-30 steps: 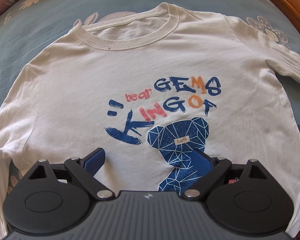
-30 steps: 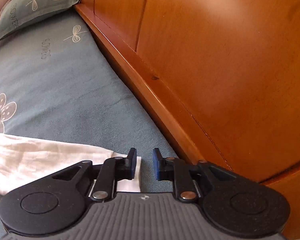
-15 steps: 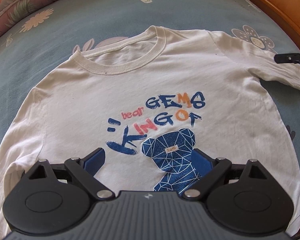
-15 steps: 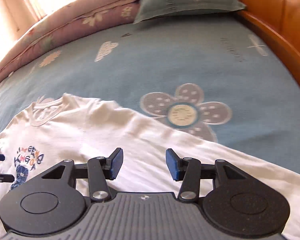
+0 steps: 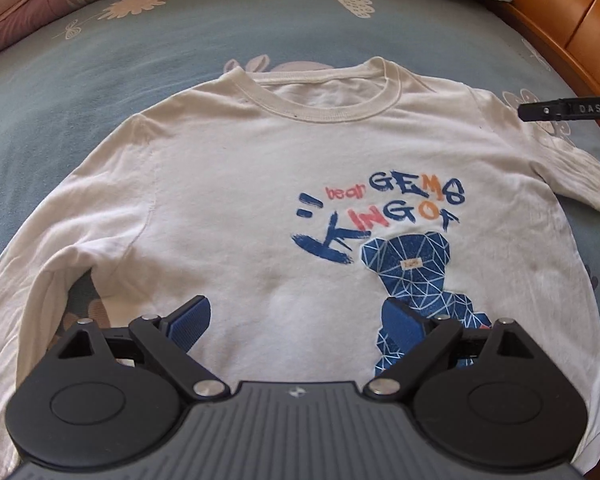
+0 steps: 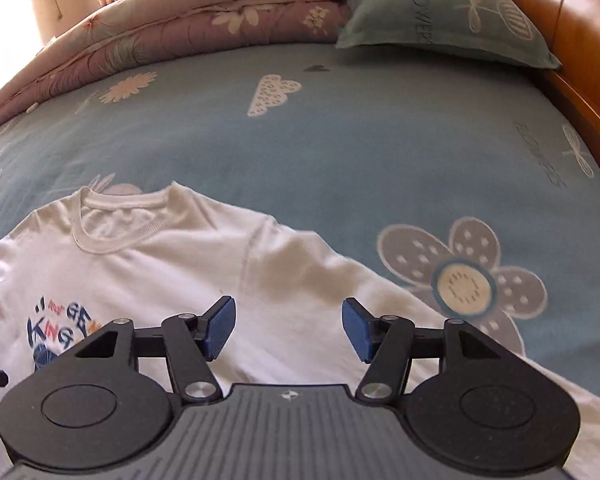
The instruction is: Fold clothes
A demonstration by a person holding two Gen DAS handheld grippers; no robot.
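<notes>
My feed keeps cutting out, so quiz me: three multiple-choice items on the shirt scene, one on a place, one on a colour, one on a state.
1. Where does the shirt lie?
A. on the wooden bed frame
B. spread on the blue bedsheet
C. on top of the pillow

2. What colour is the bear print?
A. blue
B. green
C. black

3. How do the fingers of the right gripper stand?
A. shut on a sleeve
B. shut on the collar
C. apart, gripping nothing

Answers:
1 B: sheet shows all round the flat shirt.
2 A: the faceted bear is blue with pale lines.
3 C: the pads have just been opening, shirt cloth showing in the gap beyond them.
</notes>
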